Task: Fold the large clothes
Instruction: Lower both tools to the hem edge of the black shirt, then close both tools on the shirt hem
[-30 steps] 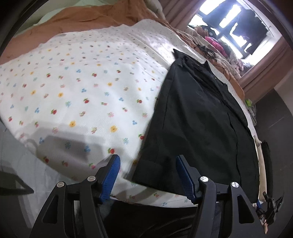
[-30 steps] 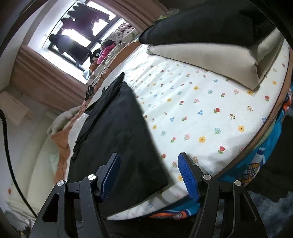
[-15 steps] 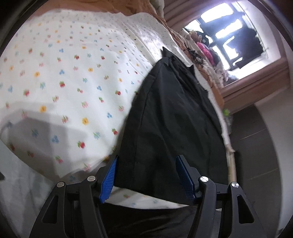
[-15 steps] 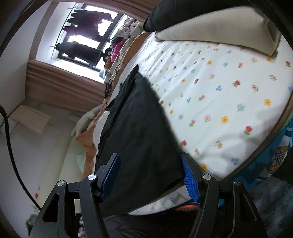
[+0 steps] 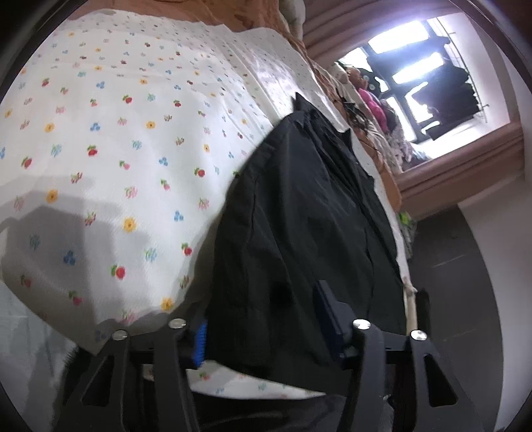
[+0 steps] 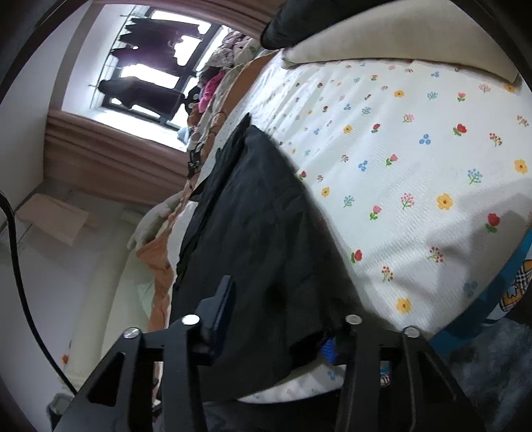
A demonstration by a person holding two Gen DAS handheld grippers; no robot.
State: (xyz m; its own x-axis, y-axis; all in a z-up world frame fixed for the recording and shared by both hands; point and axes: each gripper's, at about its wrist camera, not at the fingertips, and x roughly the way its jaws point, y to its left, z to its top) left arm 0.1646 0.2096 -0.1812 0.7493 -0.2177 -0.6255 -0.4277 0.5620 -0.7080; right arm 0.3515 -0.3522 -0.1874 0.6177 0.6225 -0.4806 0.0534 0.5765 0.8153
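Note:
A black garment [image 5: 299,212] lies lengthwise on a white flowered bedsheet [image 5: 99,149], folded into a long strip. My left gripper [image 5: 266,319] straddles its near hem, one blue pad under the cloth edge and one on top, jaws still apart. In the right wrist view the same garment [image 6: 252,216] runs away from me, and my right gripper [image 6: 279,319] straddles the other near corner in the same way, jaws apart. Both grippers are at the bed's near edge.
Cream cushions with a dark item on top [image 6: 399,30] lie at the far right of the bed. An orange blanket [image 5: 259,20] and a pile of clothes [image 5: 375,109] lie by the window. A blue patterned cover [image 6: 498,299] hangs at the bed edge.
Both grippers have moved forward onto the garment's near hem, so the cloth now sits between the fingers. The jaws look a little narrower than before.

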